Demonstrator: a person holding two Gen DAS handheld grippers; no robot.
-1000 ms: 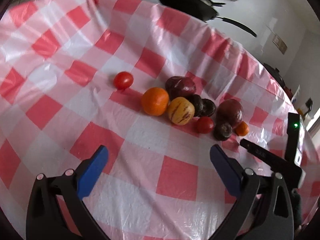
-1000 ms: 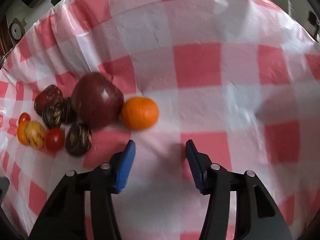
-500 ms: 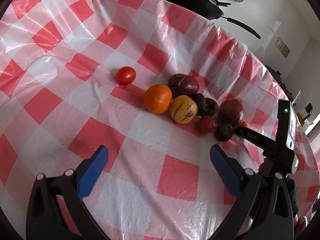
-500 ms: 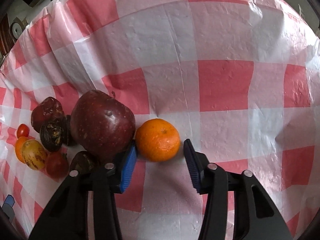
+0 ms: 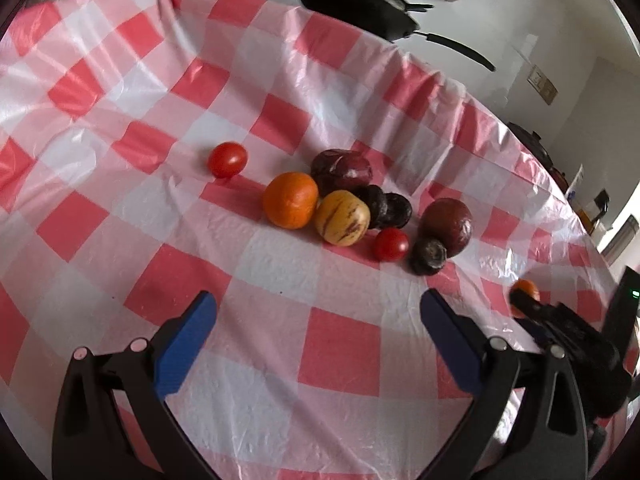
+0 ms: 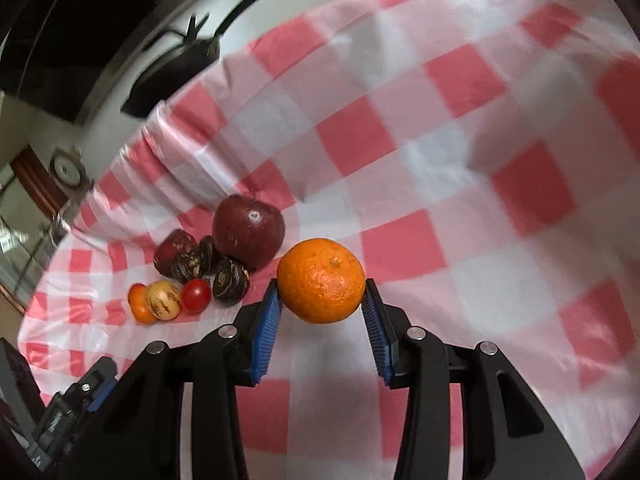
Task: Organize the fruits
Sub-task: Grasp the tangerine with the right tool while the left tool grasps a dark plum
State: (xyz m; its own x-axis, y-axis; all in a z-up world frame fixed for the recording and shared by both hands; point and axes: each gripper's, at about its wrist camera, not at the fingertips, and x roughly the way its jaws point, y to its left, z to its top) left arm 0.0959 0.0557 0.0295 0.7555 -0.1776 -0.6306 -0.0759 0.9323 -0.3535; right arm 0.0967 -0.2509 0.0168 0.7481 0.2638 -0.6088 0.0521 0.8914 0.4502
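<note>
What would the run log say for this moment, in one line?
right gripper: shut on mandarin, lifted | left gripper: open, empty | other fruit: clustered on checked tablecloth

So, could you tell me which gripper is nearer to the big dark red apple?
Right. The right gripper, shut on a mandarin, sits just beside the apple. The left gripper hangs open, farther back across the fruit cluster.

There are no words, numbers or labels to read in either view. The fruits and the checked cloth on the worktop (image 5: 168, 40) have no writing on them. The round dial (image 6: 66, 169) at 9 o'clock in the right wrist view is too blurry to read.
</note>
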